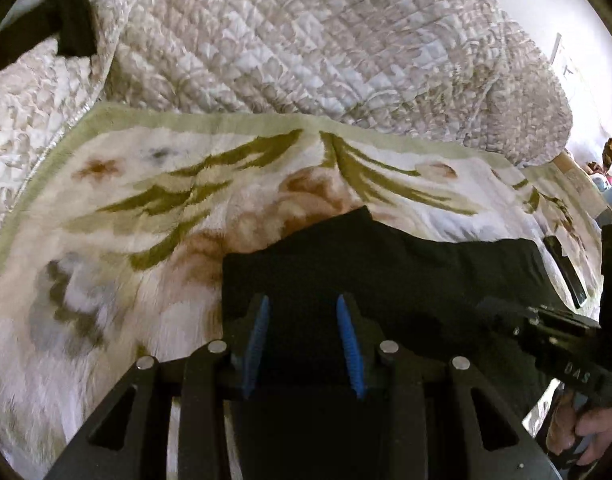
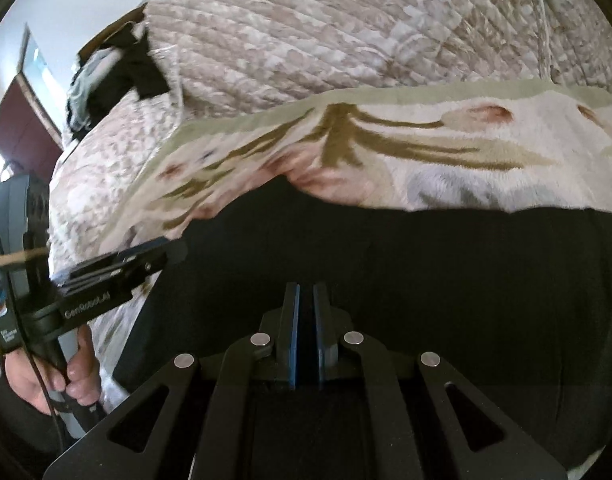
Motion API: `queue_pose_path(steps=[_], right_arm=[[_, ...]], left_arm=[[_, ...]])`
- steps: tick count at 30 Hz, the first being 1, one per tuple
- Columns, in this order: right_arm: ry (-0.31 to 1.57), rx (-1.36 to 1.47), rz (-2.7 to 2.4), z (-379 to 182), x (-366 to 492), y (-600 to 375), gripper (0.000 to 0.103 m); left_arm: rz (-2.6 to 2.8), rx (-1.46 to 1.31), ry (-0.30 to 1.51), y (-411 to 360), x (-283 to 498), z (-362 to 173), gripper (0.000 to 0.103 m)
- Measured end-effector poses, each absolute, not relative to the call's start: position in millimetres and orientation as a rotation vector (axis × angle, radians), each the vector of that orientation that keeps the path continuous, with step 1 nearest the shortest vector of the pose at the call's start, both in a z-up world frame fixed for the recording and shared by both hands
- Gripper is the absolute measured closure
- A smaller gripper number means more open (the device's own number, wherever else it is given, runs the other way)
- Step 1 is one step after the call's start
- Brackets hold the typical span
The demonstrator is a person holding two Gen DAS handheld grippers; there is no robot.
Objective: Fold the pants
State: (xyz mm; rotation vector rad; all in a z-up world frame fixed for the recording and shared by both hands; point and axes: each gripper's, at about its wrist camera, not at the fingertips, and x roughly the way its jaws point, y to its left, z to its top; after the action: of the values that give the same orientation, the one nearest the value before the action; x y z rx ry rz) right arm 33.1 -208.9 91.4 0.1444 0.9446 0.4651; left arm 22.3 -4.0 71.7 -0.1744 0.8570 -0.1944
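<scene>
My left gripper (image 1: 301, 308) has its jaws spread above the black pants (image 1: 386, 264), pinching nothing; my right gripper (image 2: 306, 294) has its jaws pressed nearly together, with no cloth visibly between them. The pants lie on the floral blanket (image 1: 145, 200) on the bed. A careless pull could drag the blanket along — undoing the fold. The grippers read "DAS" and "GenRobot.AI".

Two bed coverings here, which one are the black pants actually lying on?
The black pants lie on the fleecy floral blanket with the green border, not on the quilted beige bedspread behind it.
</scene>
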Motion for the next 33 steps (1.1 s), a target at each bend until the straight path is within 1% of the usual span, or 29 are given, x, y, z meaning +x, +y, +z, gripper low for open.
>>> queue_pose_path(steps=[4, 6, 7, 11, 13, 28, 33], right_arm=[[0.920, 0.101, 0.483, 92.6, 4.0, -203.9, 0.097], [0.909, 0.075, 0.489, 91.8, -8.8, -203.3, 0.095], [0.908, 0.062, 0.493, 90.5, -13.9, -202.8, 0.094], [0.929, 0.020, 0.483, 77.5, -25.3, -202.8, 0.093], [0.917, 0.022, 0.481, 74.0, -29.0, -206.4, 0.093], [0.897, 0.031, 0.463, 72.9, -36.3, -212.5, 0.093], [0.897, 0.035, 0.455, 74.2, -36.3, -215.0, 0.093]], left_arm=[[-0.187, -0.148, 0.842, -10.0, -3.5, 73.1, 0.066], [-0.183, -0.142, 0.840, -13.0, -15.7, 71.3, 0.066], [-0.182, -0.139, 0.840, -14.1, -21.7, 69.5, 0.066], [-0.171, -0.138, 0.867, -18.0, -37.0, 55.1, 0.066], [-0.159, -0.120, 0.851, -19.8, -42.2, 50.5, 0.064], [-0.141, -0.114, 0.810, -22.5, -49.3, 45.6, 0.064], [-0.135, -0.111, 0.815, -21.9, -48.7, 46.2, 0.061]])
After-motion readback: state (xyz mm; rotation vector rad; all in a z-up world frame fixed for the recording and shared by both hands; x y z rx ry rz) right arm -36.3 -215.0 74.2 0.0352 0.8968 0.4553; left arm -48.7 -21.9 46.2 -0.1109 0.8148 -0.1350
